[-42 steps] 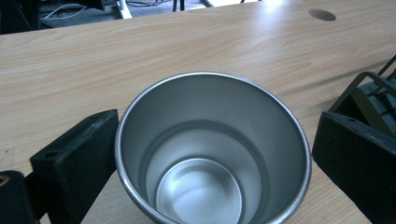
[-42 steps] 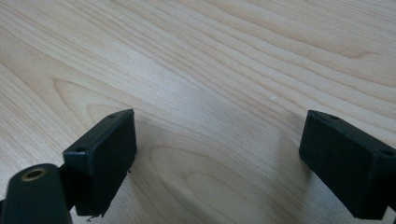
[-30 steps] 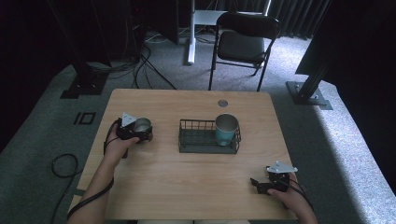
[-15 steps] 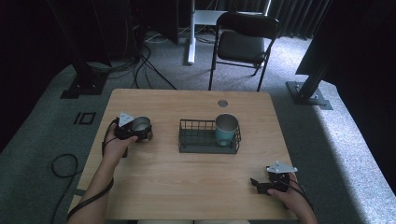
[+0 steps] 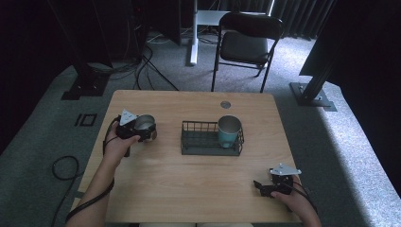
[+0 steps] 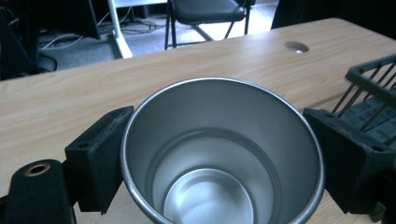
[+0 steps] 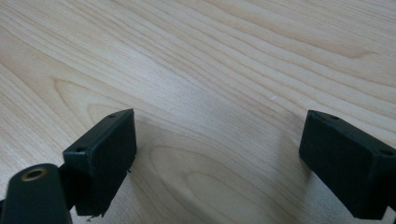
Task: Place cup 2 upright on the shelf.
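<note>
A steel cup [image 5: 144, 124] with an open, empty inside [image 6: 219, 158] is at the left side of the wooden table [image 5: 198, 189]. My left gripper [image 5: 147, 130] is shut on it, one black pad [image 6: 100, 156] pressed against each side of its wall. Whether the cup rests on the table or hangs just above it I cannot tell. My right gripper [image 5: 261, 187] lies near the table's front right edge. It is open, its pads [image 7: 105, 156] wide apart over bare wood with nothing between them.
A black wire basket [image 5: 196, 142] stands mid-table, with a teal cup [image 5: 229, 133] upright in its right end; the basket's corner [image 6: 373, 81] is close to the steel cup's right. A cable hole [image 5: 225, 104] is behind it. A folding chair [image 5: 246, 45] stands beyond the table.
</note>
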`<act>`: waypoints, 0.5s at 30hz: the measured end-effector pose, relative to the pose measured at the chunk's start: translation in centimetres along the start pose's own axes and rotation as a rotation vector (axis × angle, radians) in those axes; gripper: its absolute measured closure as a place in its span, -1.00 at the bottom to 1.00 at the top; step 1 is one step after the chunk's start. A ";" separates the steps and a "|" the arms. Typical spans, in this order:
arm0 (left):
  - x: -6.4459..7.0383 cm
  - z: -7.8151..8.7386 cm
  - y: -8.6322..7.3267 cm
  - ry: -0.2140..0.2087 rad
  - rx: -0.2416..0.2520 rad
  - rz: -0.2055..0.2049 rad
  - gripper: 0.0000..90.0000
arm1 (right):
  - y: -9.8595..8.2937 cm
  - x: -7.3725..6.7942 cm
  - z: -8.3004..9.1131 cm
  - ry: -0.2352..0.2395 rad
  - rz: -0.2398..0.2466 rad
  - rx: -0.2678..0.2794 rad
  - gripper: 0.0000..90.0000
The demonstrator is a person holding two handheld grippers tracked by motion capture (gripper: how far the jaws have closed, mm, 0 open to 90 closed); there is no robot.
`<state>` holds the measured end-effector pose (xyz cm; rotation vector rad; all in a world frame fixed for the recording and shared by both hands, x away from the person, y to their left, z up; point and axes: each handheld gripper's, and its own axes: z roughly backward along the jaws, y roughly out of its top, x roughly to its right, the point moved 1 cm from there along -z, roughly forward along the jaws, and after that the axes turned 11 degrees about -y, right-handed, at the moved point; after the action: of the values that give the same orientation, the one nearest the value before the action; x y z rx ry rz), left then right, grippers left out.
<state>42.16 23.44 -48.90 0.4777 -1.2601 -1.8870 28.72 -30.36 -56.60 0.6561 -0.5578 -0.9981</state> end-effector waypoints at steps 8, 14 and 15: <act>1.1 0.3 1.1 -0.032 0.004 -0.036 -0.69 | 0.0 0.0 0.0 0.000 0.000 0.000 -0.76; 1.6 0.4 1.8 -0.054 -0.001 -0.051 -0.69 | 0.0 0.0 0.0 -0.001 0.000 0.000 -0.76; 1.8 0.4 2.0 -0.062 0.002 -0.055 -0.69 | 0.0 0.0 0.0 0.000 0.000 0.000 -0.76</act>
<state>41.57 21.93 -46.74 0.4622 -1.3015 -1.9604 28.71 -30.35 -56.60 0.6556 -0.5581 -0.9982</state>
